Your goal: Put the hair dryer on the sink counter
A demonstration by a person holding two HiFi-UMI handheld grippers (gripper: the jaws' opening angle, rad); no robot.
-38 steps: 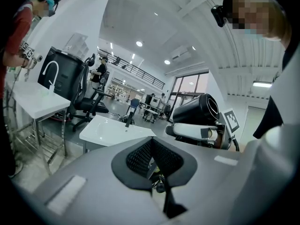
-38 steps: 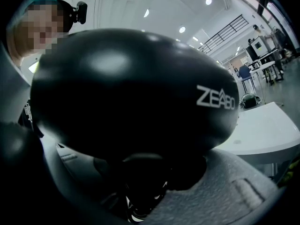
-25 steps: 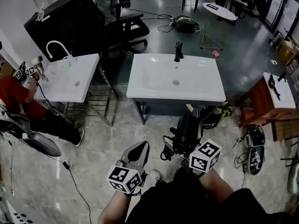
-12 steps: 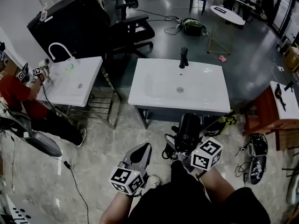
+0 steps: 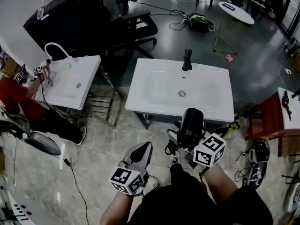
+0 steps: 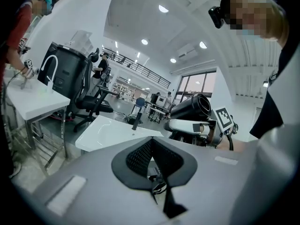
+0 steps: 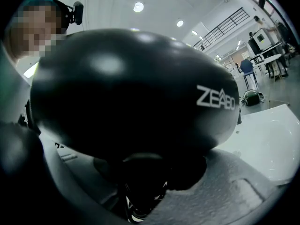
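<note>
A black hair dryer (image 5: 190, 127) sits in my right gripper (image 5: 186, 143), shut on its handle, barrel pointing at the white sink counter (image 5: 213, 100). In the right gripper view the dryer's body (image 7: 136, 93) fills the frame and hides the jaws' tips. It hangs just short of the counter's near edge, above the floor. The sink has a black faucet (image 5: 187, 60) at its far side and a drain (image 5: 182, 93) in the basin. My left gripper (image 5: 140, 153) is shut and empty, held low to the left of the dryer (image 6: 192, 108).
A second white sink (image 5: 70, 81) with a curved tap stands at the left, a person in red (image 5: 14, 95) beside it. A black office chair (image 5: 133, 27) is behind the sinks. Bags and cables (image 5: 255, 156) lie on the floor at the right, by a wooden table (image 5: 269, 116).
The hair dryer and right gripper have moved forward toward the sink counter's near edge. The left gripper keeps its place. The view has shifted closer to the sink.
</note>
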